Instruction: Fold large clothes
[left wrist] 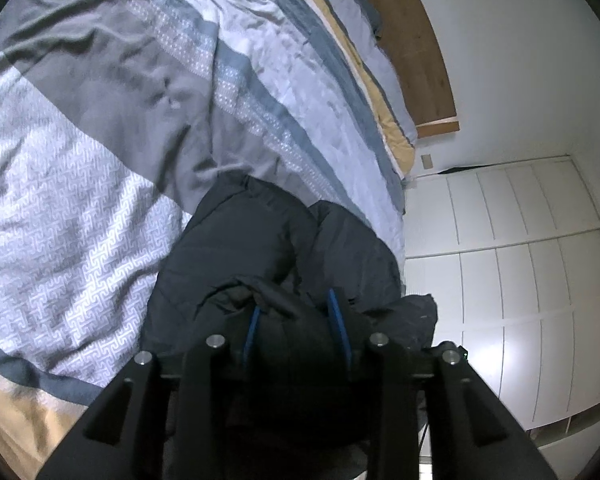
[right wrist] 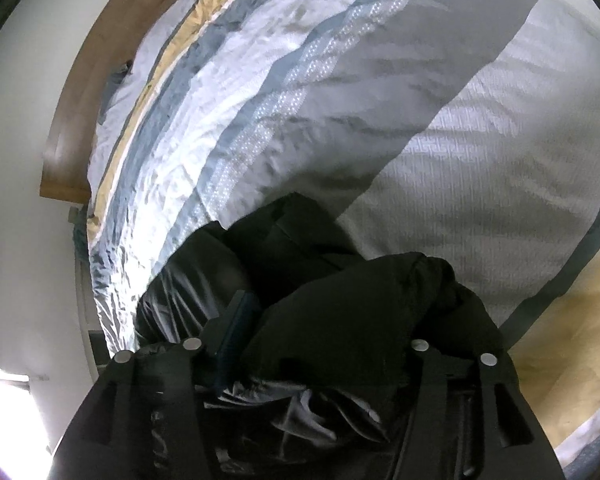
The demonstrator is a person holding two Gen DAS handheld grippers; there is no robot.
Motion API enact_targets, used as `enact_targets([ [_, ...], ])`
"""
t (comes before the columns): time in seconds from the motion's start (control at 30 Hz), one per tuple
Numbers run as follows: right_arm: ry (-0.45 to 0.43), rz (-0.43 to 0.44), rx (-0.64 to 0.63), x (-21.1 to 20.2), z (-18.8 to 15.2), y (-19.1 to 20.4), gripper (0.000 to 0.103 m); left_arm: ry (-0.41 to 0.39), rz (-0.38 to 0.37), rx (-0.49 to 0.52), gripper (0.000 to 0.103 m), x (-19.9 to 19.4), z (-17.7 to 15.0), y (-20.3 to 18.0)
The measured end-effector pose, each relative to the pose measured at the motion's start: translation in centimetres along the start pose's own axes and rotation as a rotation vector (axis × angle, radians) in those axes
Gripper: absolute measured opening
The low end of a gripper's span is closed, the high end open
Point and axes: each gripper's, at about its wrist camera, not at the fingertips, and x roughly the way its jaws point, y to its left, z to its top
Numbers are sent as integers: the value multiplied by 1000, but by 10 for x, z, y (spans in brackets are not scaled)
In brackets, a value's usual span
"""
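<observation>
Two hand-held grippers work over a black, padded, shiny-fabric jacket [left wrist: 260, 248] that lies bunched on a bed near its edge, on top of a rumpled quilt cover [left wrist: 100, 140] striped in grey, pale blue, white and tan, with a woven key pattern in its pale bands. In the left wrist view the left hand-held gripper [left wrist: 296, 320] has its two blue-padded fingers [left wrist: 336, 320] partly spread, with a hump of the dark jacket filling the gap between them; whether the pads press on the cloth I cannot tell. In the right wrist view the right hand-held gripper [right wrist: 320, 320] stands wider apart; one blue-padded finger [right wrist: 236, 320] shows at the left, while a thick fold of the jacket [right wrist: 360, 312] drapes over the gap and hides the other finger, so a grip there cannot be told either. A brown wooden headboard [left wrist: 416, 52] runs along the far side of the bed, beside a white wall and white panelled wardrobe doors [left wrist: 520, 248].
</observation>
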Motion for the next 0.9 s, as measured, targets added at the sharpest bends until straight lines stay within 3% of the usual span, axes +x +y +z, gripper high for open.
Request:
enact_targets([
  [0.17, -24, 13, 7, -13, 5, 2, 60, -23, -13, 12, 36, -19, 3, -11],
  [0.23, -35, 18, 9, -19, 7, 2, 63, -40, -28, 5, 44, -29, 4, -13],
  [0.4, -67, 27, 1, -34, 9, 3, 68, -151, -54, -22, 54, -68, 15, -14],
  [0.63, -143, 25, -19, -67, 13, 5, 70, -225, 47, -8, 55, -98, 14, -19],
  [0.9, -225, -31, -105, -103, -5, 7, 74, -247, 203, 104, 55, -94, -24, -43],
])
